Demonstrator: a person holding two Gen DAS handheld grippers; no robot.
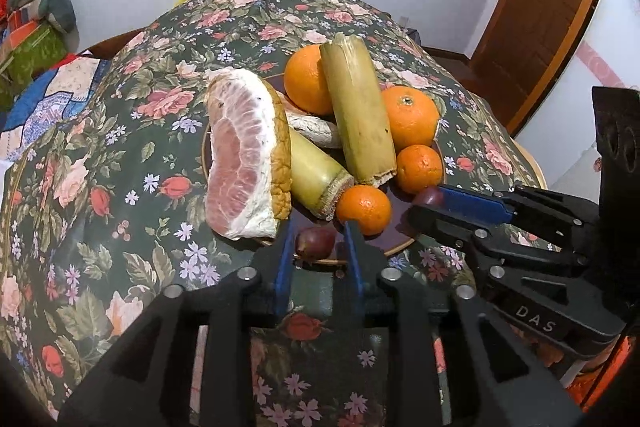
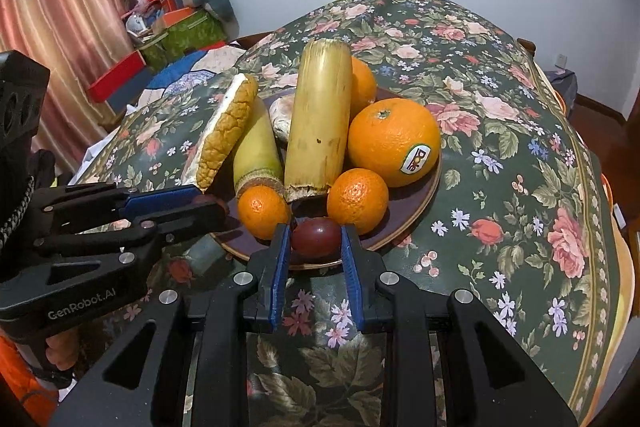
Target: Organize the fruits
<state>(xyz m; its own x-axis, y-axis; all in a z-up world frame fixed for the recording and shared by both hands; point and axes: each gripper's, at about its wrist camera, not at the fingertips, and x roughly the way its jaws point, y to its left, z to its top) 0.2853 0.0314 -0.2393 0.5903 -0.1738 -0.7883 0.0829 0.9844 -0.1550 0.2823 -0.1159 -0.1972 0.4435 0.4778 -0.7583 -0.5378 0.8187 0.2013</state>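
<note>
Both grippers [image 1: 316, 247] [image 2: 316, 247] are made of black plastic. Blue pads [image 2: 280, 267] and silver screws [image 2: 245, 278] are seen on them.

A home: floral tablecloth [image 2: 500, 131], pink curtain [image 2: 60, 7], wooden door [image 1: 540, 7].

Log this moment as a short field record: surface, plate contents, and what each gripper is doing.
surface: table under floral tablecloth
container: dark plate
large fruit: pomelo wedge, two sugarcane pieces, two big oranges, one with a Dole sticker
small fruit: two mandarins, a dark red fruit each at the front rim
left gripper: open, red fruit between its fingers
right gripper: open, red fruit between its fingers
</note>
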